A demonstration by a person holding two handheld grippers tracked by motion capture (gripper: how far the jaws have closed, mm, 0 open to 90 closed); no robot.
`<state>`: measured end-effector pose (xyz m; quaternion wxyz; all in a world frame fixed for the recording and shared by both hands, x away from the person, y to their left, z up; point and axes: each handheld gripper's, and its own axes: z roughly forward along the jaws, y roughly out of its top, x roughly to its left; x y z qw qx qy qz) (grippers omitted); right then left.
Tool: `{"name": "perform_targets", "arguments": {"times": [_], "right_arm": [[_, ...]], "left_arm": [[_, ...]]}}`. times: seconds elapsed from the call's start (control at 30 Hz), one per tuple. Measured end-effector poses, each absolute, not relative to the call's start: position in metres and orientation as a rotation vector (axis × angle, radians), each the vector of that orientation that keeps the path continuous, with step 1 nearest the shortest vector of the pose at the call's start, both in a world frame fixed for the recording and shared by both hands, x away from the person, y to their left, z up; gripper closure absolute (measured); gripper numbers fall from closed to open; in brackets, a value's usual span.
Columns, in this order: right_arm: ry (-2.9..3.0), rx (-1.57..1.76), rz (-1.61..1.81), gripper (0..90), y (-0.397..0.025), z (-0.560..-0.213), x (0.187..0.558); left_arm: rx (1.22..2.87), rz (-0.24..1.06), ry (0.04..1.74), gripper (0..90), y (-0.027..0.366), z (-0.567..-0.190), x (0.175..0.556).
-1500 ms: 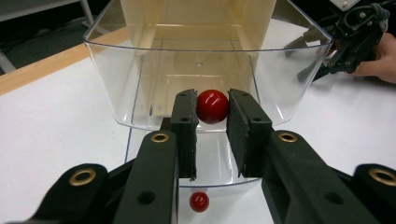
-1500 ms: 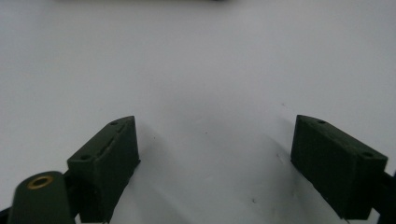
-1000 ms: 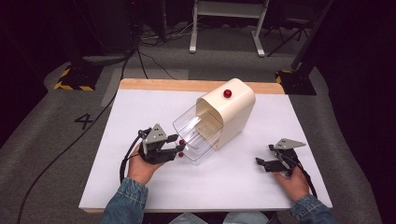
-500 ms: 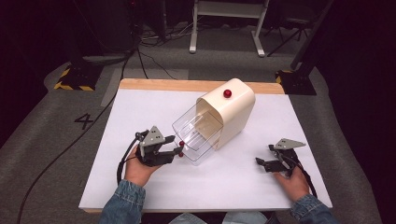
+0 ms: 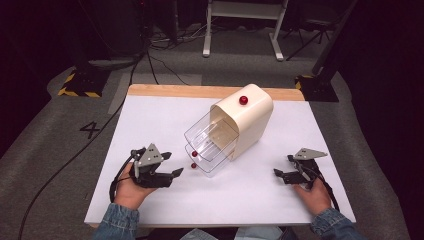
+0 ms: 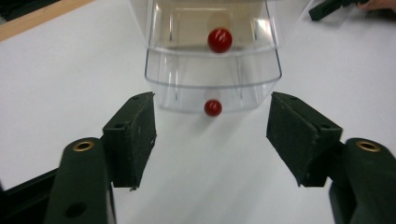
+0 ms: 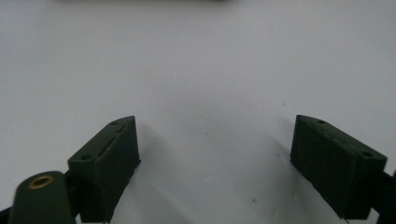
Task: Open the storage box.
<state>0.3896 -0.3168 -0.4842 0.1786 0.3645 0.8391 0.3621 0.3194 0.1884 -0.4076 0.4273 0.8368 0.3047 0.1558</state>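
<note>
the left gripper [image 5: 167, 172] sat low on the table [image 5: 150, 115], jaws spread wide w/ nothing between them, aimed at the drawers of the cream cabinet [image 5: 250, 120]. both clear drawers were pulled out; the lower drawer [image 6: 212, 91] stuck out a bit past the upper drawer [image 6: 212, 28]. a red knob [image 6: 213, 108] sat on the lower drawer's front, centred betw the jaws but a little way ahead of them. a red ball [image 6: 220, 39] showed through the upper drawer's plastic, and another [image 5: 243, 100] sat on top of the cabinet. the right gripper [image 5: 282, 175] rested well apart on the table's right side, also open and empty. the step looked like working the lower drawer by its knob. to do it well: go straight fwd, keep the knob centred, close only once the pads are either side of it, then move along the drawer's own line, not sideways, since the cabinet was unbraced and could skid. the right gripper could steady the cabinet.
</note>
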Motion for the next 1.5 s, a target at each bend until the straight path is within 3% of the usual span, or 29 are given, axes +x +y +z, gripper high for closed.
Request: {"name": "perform_targets", "arguments": {"times": [0.47, 1.0, 1.2, 1.3, 1.5], "right_arm": [[2.373, 1.03, 1.024, 15.5, -0.317, -0.484, 0.389], [2.372, 1.028, 1.023, 15.5, -0.317, -0.484, 0.389], [2.372, 1.026, 1.022, 15.4, -0.317, -0.484, 0.389], [2.371, 1.027, 1.023, 15.5, -0.317, -0.484, 0.389], [2.371, 1.025, 1.021, 15.4, -0.317, -0.484, 0.389]], "left_arm": [[2.127, 0.384, 0.921, 28.5, 0.234, -0.442, 0.319], [2.238, 0.346, 1.048, 26.9, 0.244, -0.471, 0.327], [2.235, 0.376, 1.058, 21.1, 0.249, -0.477, 0.326], [2.197, 0.383, 1.058, 13.5, 0.253, -0.482, 0.326], [2.203, 0.39, 1.055, 12.5, 0.252, -0.482, 0.326]]}}
